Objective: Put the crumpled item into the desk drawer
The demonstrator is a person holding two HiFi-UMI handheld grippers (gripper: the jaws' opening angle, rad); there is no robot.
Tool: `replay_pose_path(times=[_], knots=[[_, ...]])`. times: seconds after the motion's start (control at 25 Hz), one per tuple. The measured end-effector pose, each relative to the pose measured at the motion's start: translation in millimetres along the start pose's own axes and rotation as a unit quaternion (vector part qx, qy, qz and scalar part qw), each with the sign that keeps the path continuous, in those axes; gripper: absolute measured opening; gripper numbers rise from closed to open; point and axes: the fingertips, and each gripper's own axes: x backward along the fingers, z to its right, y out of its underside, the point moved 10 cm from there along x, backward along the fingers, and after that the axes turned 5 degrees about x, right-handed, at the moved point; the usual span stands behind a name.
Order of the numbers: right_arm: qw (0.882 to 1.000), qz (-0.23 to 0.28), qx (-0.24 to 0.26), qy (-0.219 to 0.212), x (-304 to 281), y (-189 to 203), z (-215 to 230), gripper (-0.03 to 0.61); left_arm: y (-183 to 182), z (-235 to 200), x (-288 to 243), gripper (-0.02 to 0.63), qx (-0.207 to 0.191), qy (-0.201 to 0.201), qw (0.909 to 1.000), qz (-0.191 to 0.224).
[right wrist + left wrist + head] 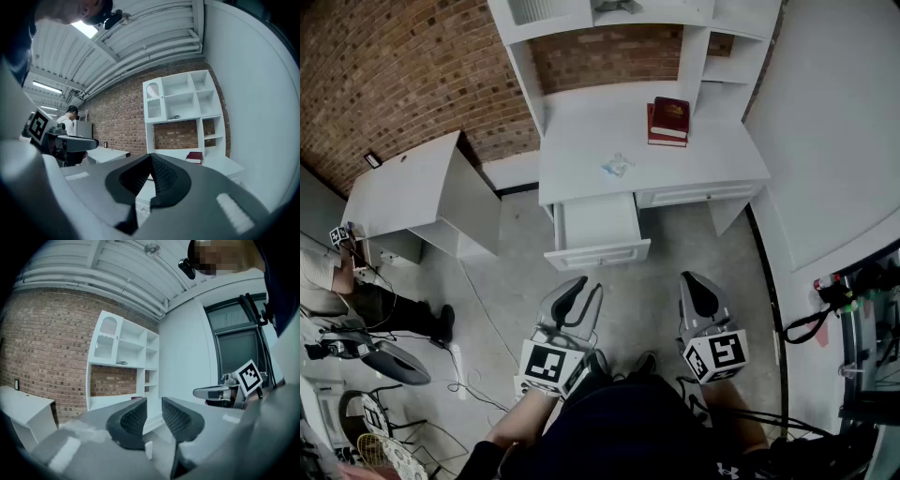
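The small, pale, crumpled wad of paper or plastic [617, 165] lies loose on the top of the white wooden desk with the shelf hutch [694, 159], near the middle of its surface and just behind the desk's front edge. Directly below it the desk's shallow white drawer [598, 253] is pulled out and looks empty. A stack of dark red hardback books [668, 120] sits on the desk to the wad's right, well apart from it. Both tools are held back from the desk, over the grey floor in front of the drawer. The left gripper [589, 286] has its jaws spread wide with nothing between them, while the right gripper [689, 279] has its jaws brought together at the tips, also empty. The pick-up has not begun. The wad looks light and springy, so a jaw that arrives off-centre would likely nudge it across the smooth top instead of catching it, and a sideways push could send it off the front edge past the drawer. A shallow pinch might grab only a loose fold and drop it on the way down. A low approach could also knock the drawer front and push it partly shut.
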Motion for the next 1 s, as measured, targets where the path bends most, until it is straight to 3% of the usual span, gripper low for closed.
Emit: replay_pose_path(times=[0.24,0.52,1.0], knots=[[1.000,0.003,0.004,0.007,-9,-6,-19,0.002,-6,-22,12,0.109,-0.020,0.005,0.9998,0.009],[1.000,0.008,0.003,0.011,-22,-10,-31,0.002,-10,-44,16,0.109,-0.009,0.005,0.9998,0.015],[0.998,0.012,0.021,0.063,-48,-20,-69,0.003,-8,-113,43,0.109,0.004,0.014,0.9996,0.026]])
